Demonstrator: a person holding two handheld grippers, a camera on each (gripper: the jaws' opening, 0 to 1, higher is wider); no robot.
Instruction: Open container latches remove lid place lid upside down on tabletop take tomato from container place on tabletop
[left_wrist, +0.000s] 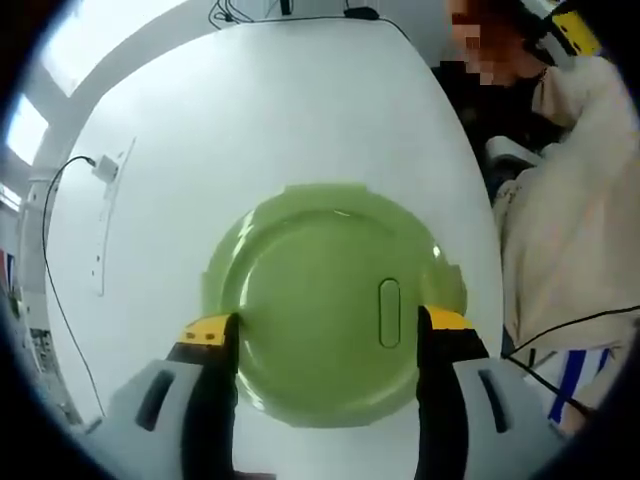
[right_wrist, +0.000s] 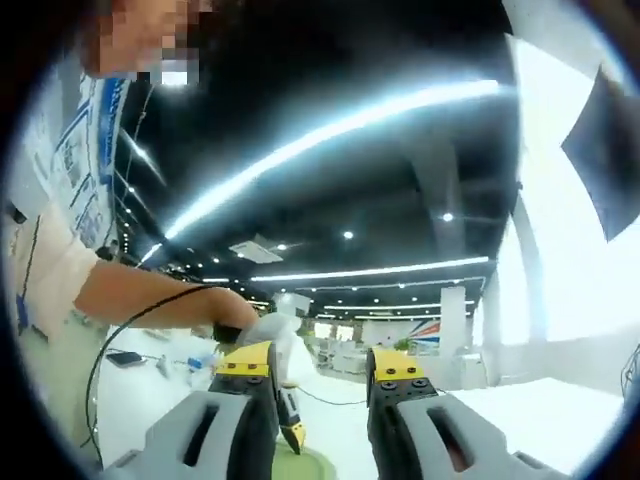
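In the left gripper view, the left gripper (left_wrist: 327, 325) is hovering over a round green lid (left_wrist: 335, 300) that is sitting on a white desk (left_wrist: 250, 120). Its two yellow-tipped fingers (left_wrist: 208, 330) are spreading wide, released, one at each side of the lid's near half, grasping nothing; whether they are touching the lid I cannot tell. A small oval tab (left_wrist: 389, 313) is showing on the lid, near the right finger. Whether a container is lying beneath the lid cannot be told. A thin black cable (left_wrist: 50, 260) is running along the desk's left side to a small white plug (left_wrist: 105, 168). A person in pale clothing (left_wrist: 570, 200) is standing at the desk's right edge.

In the right gripper view, the right gripper (right_wrist: 322, 365) is pointing upward toward a dark ceiling with light strips (right_wrist: 330, 125). Its fingers (right_wrist: 245, 362) are parting, released, with nothing between them. A sliver of green (right_wrist: 318, 465) is peeking out at the bottom between them. A person's arm (right_wrist: 150, 300) is reaching in from the left, and a black cable (right_wrist: 120, 340) is looping below it.
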